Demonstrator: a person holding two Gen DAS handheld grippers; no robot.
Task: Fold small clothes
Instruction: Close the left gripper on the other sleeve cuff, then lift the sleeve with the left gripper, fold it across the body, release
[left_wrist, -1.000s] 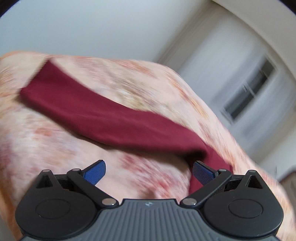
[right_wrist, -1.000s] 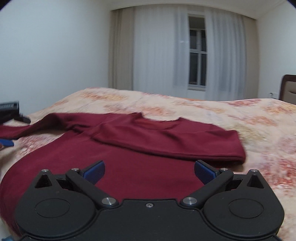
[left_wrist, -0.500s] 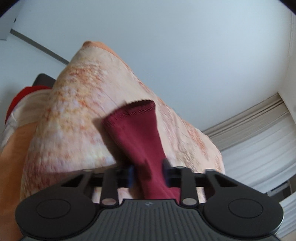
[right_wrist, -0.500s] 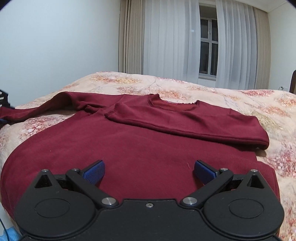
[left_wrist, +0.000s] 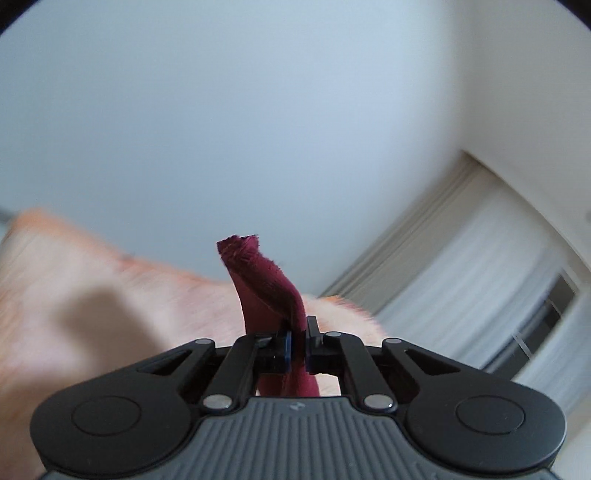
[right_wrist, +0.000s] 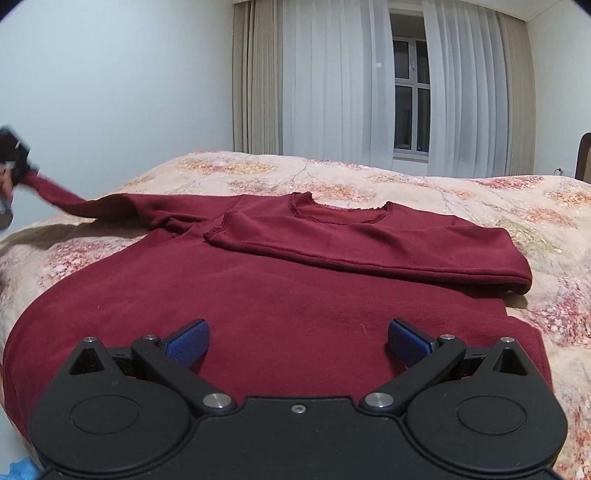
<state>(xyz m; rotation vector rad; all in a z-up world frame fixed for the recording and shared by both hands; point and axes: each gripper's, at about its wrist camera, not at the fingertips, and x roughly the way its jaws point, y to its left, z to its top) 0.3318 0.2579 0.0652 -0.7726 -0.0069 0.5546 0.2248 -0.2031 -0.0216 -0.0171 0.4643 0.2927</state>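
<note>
Floral bedspread (right_wrist: 480, 206) carries the maroon sweater (right_wrist: 280, 306) laid flat, one sleeve (right_wrist: 369, 247) already folded across the chest at 12 o'clock. Left gripper (left_wrist: 296, 341) is clamped on the other sleeve's cuff (left_wrist: 258, 273), raised at 9 o'clock; right gripper (right_wrist: 297, 341) is spread wide and empty over the hem. Judged step: second sleeve fold; next, carry the cuff toward 3 o'clock and lay it flat.

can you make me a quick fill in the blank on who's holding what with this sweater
1. The left gripper is shut on the sweater's ____.
2. The right gripper hovers over the sweater with its fingers ____.
3. The other sleeve lies folded across the sweater's ____.
4. The sweater lies on a ____ with a flowered cover.

Missing words: sleeve; open; chest; bed
</note>
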